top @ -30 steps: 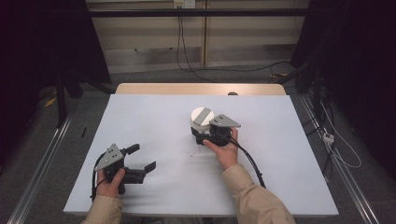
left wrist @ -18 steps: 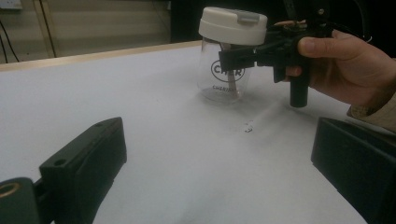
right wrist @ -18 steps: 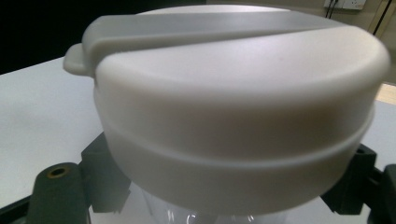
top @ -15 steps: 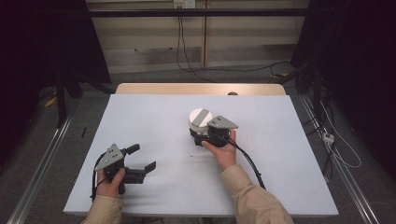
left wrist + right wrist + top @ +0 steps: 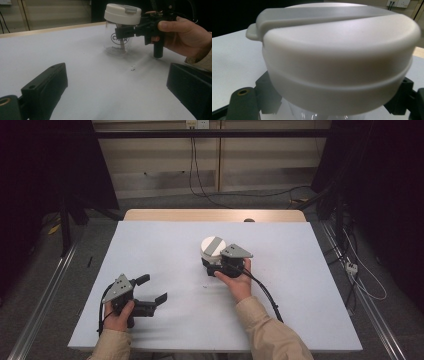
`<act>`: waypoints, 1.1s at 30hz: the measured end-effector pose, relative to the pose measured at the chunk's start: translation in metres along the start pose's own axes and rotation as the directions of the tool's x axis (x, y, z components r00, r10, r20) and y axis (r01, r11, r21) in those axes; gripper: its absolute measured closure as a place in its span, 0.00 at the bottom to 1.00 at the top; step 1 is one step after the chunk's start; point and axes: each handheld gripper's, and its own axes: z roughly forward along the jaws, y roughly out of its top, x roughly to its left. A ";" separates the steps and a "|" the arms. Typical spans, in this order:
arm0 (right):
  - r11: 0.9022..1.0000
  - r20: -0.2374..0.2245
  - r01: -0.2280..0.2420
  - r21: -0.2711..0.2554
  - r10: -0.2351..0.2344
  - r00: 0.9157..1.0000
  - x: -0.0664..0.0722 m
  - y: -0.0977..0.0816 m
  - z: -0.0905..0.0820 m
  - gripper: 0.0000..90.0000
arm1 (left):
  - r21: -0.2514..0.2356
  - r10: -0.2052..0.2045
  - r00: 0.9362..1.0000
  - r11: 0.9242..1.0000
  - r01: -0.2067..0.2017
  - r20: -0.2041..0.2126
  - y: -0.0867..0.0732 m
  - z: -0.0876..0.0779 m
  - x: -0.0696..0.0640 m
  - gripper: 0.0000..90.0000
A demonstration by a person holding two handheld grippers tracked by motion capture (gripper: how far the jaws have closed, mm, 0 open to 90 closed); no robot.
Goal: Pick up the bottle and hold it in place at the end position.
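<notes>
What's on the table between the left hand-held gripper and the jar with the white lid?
Mostly bare white table. In the left gripper view, just a tiny dark speck lies between the left hand-held gripper and the jar.

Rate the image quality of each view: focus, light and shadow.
High view: evenly lit white table, dark surroundings, soft and low in detail. Left gripper view: clear jar fairly sharp, its near black jaws blurred, faint shadow beside the jar. Right gripper view: white lid very close, soft-edged, shaded underneath.
</notes>
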 end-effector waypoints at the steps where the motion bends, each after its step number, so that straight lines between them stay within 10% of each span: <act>1: 1.000 0.000 0.007 -0.003 -0.007 1.000 0.000 0.001 0.001 0.21 | 0.000 0.000 1.000 1.000 0.000 -0.001 0.000 0.000 0.000 0.03; 33: 1.000 -0.013 0.015 0.017 -0.015 1.000 0.000 -0.002 0.003 0.20 | -0.005 -0.012 1.000 1.000 0.012 -0.006 0.001 0.001 -0.001 0.03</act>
